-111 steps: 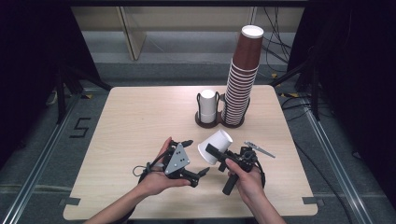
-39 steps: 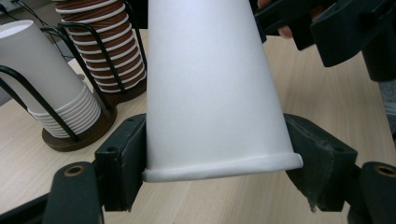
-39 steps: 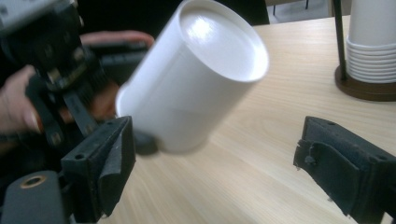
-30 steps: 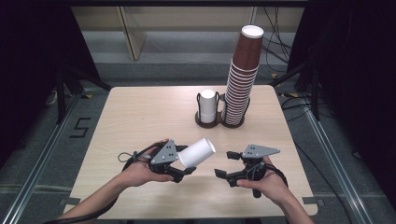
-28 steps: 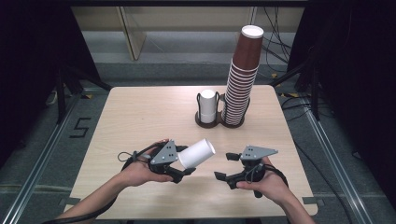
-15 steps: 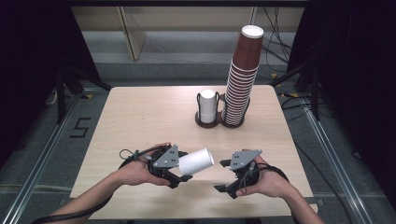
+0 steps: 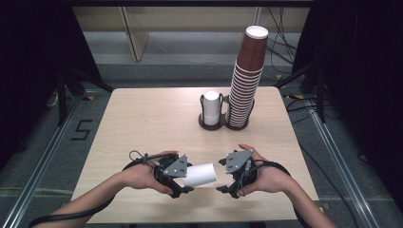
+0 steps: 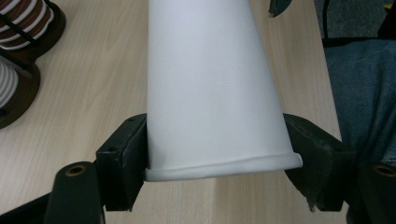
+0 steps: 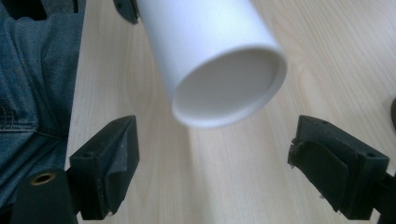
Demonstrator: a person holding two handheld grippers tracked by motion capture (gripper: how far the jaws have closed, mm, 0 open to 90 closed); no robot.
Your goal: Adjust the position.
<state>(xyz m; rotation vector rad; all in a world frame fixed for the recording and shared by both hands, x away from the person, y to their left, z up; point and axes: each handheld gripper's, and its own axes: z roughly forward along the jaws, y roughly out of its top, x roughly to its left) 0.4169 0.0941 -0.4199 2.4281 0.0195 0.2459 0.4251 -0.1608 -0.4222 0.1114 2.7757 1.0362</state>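
A white paper cup (image 7: 199,174) is clamped at its rim end between the jaws of the left gripper (image 7: 183,183), held on its side above the near edge of the table (image 7: 142,118). In the left gripper view both jaws are pressed against the cup's wall. The right gripper (image 7: 227,183) is held wide apart, grasping nothing; the cup's base end is pointed toward its gap, untouched by either jaw.
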